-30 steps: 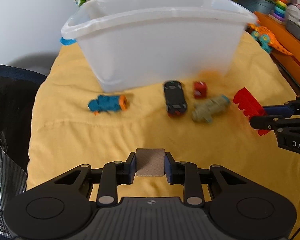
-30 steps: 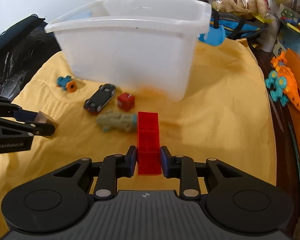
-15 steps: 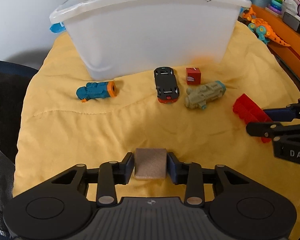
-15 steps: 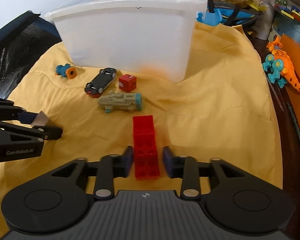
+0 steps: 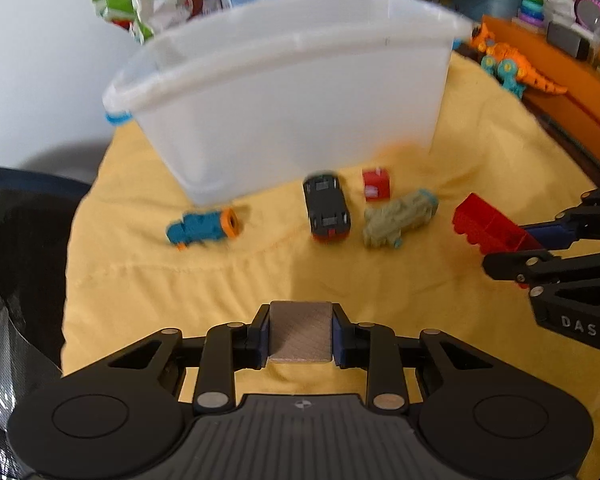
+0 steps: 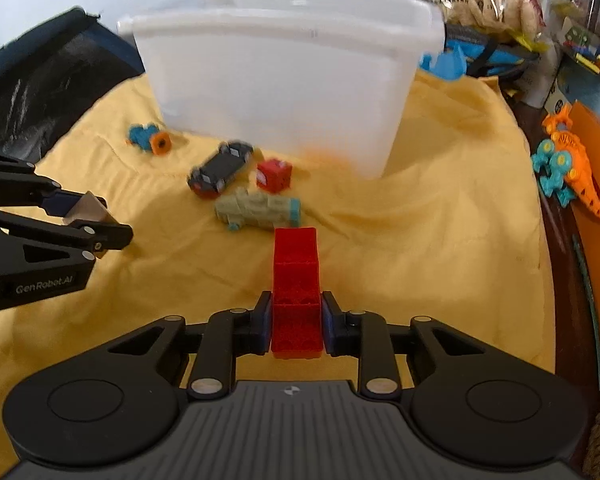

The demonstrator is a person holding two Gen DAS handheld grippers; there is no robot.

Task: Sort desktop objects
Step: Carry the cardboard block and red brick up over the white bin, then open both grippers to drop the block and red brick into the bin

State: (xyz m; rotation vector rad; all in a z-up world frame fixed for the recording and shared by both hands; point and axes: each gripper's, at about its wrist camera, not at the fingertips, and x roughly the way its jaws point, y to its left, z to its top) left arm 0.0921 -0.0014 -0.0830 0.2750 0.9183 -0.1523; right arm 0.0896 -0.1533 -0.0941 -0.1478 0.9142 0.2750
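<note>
Holding picks: left claw (image 5: 301,336) has just reclamped on block (image 5: 300,330), right claw (image 6: 296,328) on brick (image 6: 296,292). Next: lift both into bin (image 5: 292,92) at 12 o'clock.

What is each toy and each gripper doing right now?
left gripper: shut on wooden block, jaws just closed
right gripper: shut on red brick, jaws just closed
toy car: lying upside down on the cloth
red cube: loose on the cloth
white bin: upright, open top
</note>
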